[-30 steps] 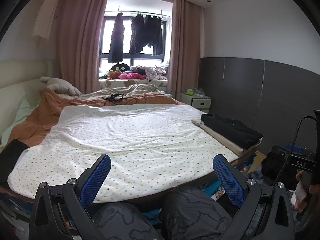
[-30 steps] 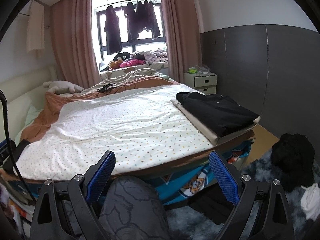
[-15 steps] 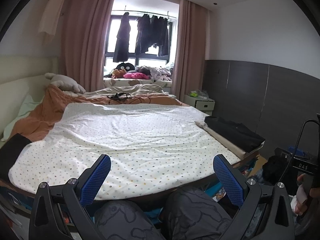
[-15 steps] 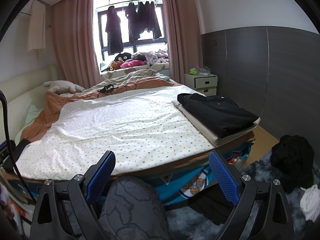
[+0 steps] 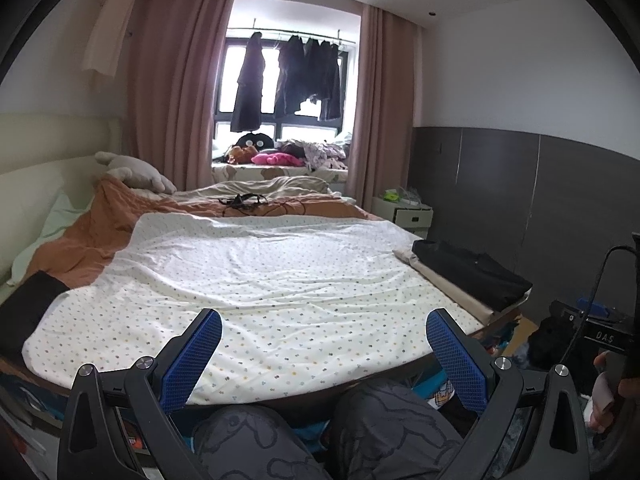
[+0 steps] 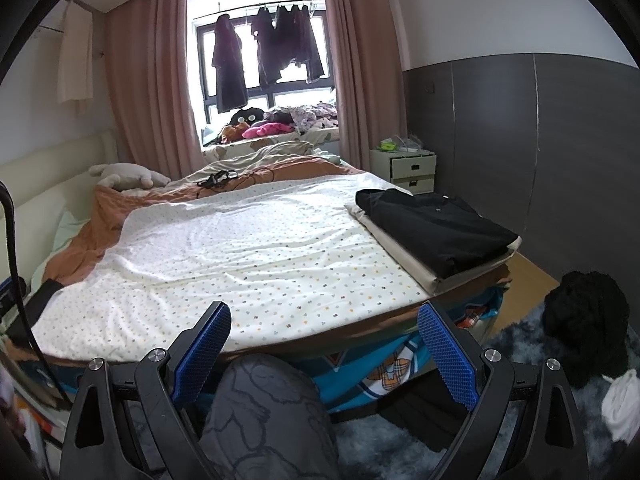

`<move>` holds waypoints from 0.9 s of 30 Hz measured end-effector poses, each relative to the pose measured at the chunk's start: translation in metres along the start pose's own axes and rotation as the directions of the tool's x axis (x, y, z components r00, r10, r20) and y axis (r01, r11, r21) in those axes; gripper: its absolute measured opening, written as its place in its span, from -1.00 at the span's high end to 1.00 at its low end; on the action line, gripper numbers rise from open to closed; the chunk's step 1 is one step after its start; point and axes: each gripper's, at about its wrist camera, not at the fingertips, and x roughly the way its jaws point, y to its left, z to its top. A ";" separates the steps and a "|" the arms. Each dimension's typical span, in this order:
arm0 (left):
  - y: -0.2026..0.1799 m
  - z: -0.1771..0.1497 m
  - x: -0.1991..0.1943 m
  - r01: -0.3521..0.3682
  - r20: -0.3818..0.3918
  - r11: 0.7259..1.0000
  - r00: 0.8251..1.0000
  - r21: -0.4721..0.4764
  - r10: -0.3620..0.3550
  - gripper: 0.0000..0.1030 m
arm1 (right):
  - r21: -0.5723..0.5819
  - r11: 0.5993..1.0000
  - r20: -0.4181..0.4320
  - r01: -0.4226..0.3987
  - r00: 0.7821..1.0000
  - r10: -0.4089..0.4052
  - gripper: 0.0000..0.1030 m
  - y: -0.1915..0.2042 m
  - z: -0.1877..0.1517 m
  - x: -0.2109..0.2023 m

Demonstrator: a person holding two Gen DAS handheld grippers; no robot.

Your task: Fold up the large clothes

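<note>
A folded black garment lies on a folded beige one at the bed's right edge; it also shows in the left wrist view. A dotted white sheet covers the bed. A loose black clothes pile and a white item lie on the floor at right. My left gripper is open and empty, held at the foot of the bed above my knees. My right gripper is open and empty, also before the bed's foot.
Orange duvet and a plush toy lie at the bed's head. A black cable tangle rests far back. A white nightstand stands by the grey wall. Dark clothes hang at the window. A dark shaggy rug covers the floor.
The left wrist view has tilted upward, so the bed sits lower in frame. The right wrist view rose only slightly. Both grippers stay open and empty.
</note>
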 end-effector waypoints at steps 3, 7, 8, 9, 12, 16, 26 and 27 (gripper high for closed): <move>0.002 -0.001 -0.001 -0.002 0.002 1.000 1.000 -0.003 0.002 -0.99 | 0.002 1.000 -0.006 0.001 1.000 -0.001 -0.84 -0.001 -0.001 0.000; 0.004 -0.002 -0.003 -0.004 -0.002 1.000 1.000 -0.001 0.004 -0.99 | -0.001 1.000 -0.009 0.001 1.000 -0.001 -0.84 -0.001 -0.001 0.000; 0.004 -0.002 -0.004 -0.004 -0.002 1.000 1.000 -0.001 0.004 -0.99 | -0.002 1.000 -0.010 0.000 1.000 0.000 -0.84 -0.001 0.000 0.001; 0.004 -0.002 -0.004 -0.004 -0.001 1.000 1.000 -0.001 0.004 -0.99 | -0.003 1.000 -0.011 -0.001 1.000 0.001 -0.84 -0.001 0.000 0.001; 0.004 -0.002 -0.005 -0.007 0.005 1.000 1.000 -0.002 0.007 -0.99 | -0.006 1.000 -0.009 -0.004 1.000 0.004 -0.84 0.000 -0.001 -0.001; 0.004 -0.002 -0.008 -0.009 0.014 1.000 1.000 -0.002 0.009 -0.99 | -0.011 1.000 -0.004 -0.006 1.000 0.006 -0.84 0.000 -0.001 -0.003; 0.001 -0.002 -0.012 -0.004 0.013 1.000 1.000 0.004 0.004 -0.99 | -0.006 1.000 -0.003 -0.005 1.000 0.005 -0.84 -0.001 -0.002 -0.005; 0.001 -0.002 -0.012 -0.003 0.012 1.000 1.000 0.005 0.003 -0.99 | -0.005 1.000 -0.003 -0.004 1.000 0.004 -0.84 -0.001 -0.002 -0.005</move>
